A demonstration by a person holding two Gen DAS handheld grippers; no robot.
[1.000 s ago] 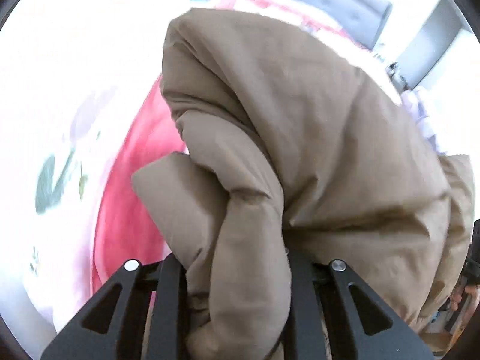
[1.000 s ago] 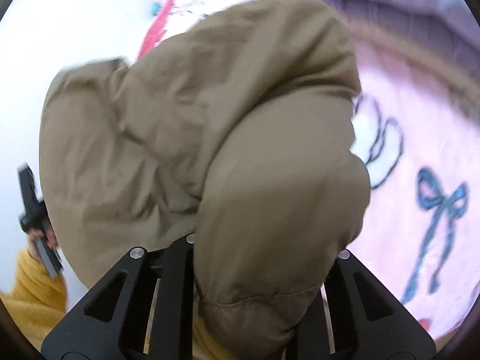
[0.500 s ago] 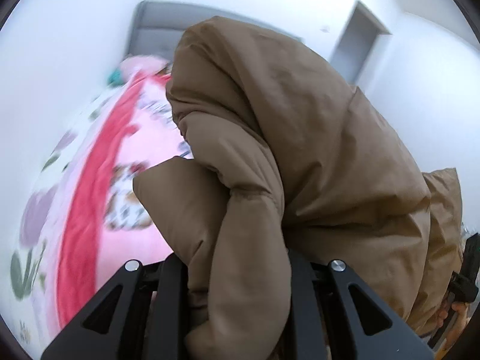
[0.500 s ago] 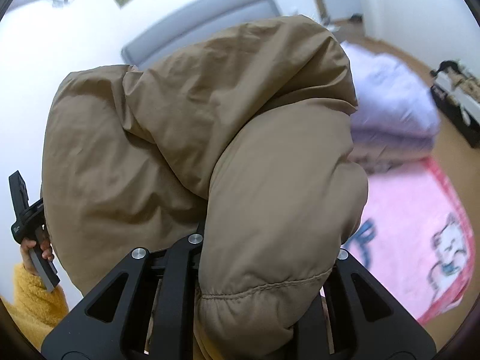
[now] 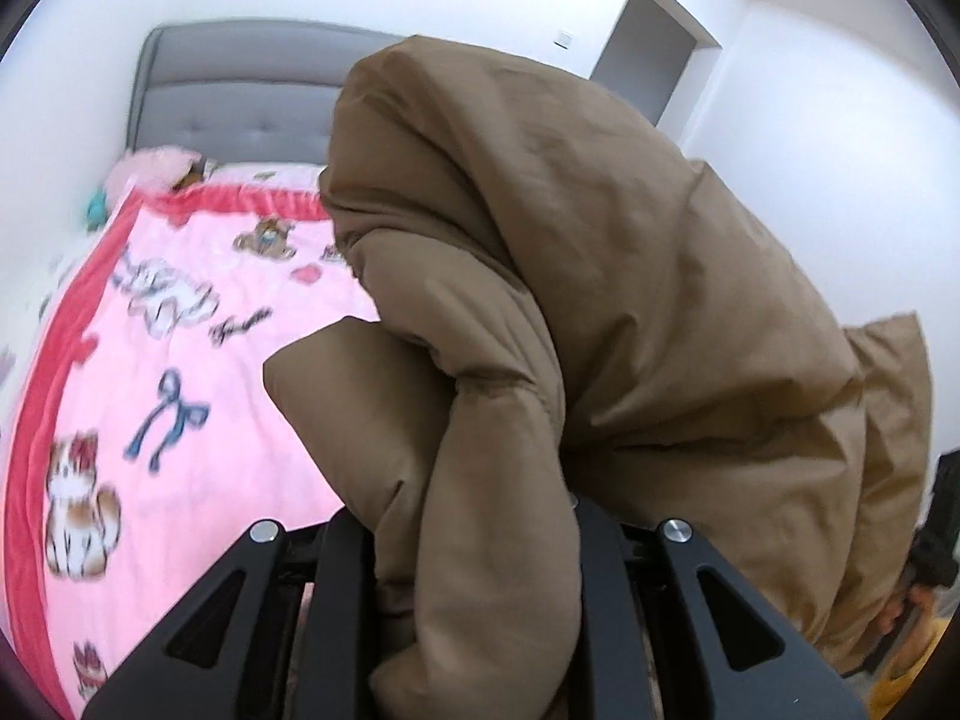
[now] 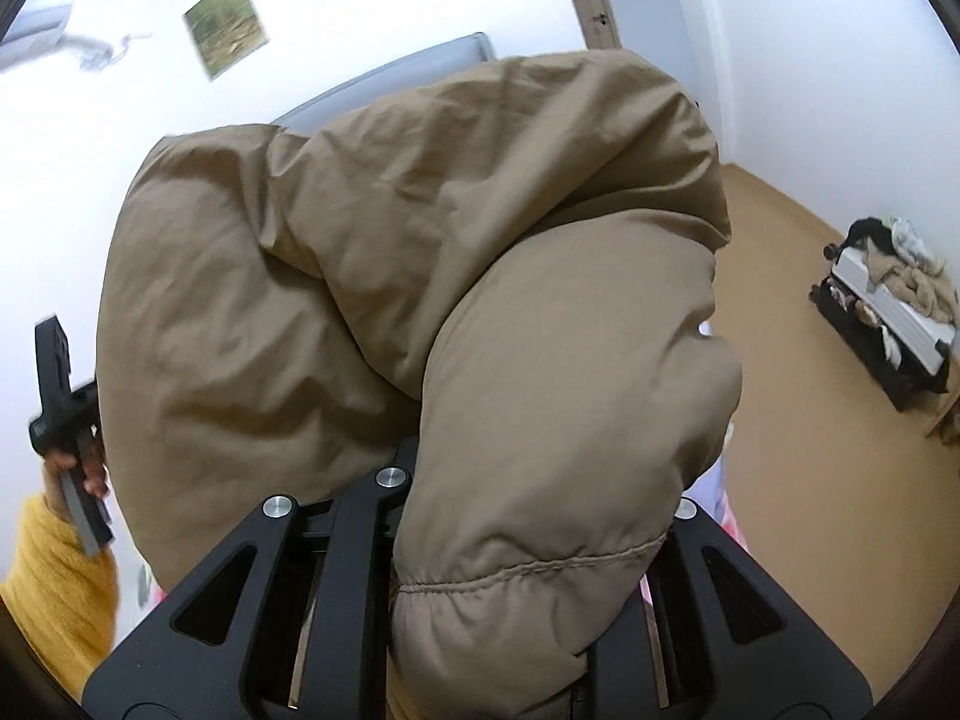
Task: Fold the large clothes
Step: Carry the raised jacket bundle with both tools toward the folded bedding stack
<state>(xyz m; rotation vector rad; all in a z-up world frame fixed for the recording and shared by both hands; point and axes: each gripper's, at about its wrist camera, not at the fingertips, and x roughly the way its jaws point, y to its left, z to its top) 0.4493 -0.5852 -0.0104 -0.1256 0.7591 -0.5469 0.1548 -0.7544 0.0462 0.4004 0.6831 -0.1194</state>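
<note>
Brown coat (image 5: 630, 300) has swung up off the bed (image 5: 180, 360) since a second ago; my left gripper (image 5: 474, 570) and right gripper (image 6: 516, 570) both stay pinching it, ready to lay flat.

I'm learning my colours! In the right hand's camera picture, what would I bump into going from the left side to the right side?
Yellow sleeve → left gripper → brown puffy jacket → tan floor → black cart of clothes.

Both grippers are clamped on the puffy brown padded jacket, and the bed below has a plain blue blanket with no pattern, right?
Not quite. Both the left gripper and right gripper do clamp the puffy brown padded jacket, but the blanket on the bed is pink with a red border and cartoon prints, as the left wrist view shows.
</note>
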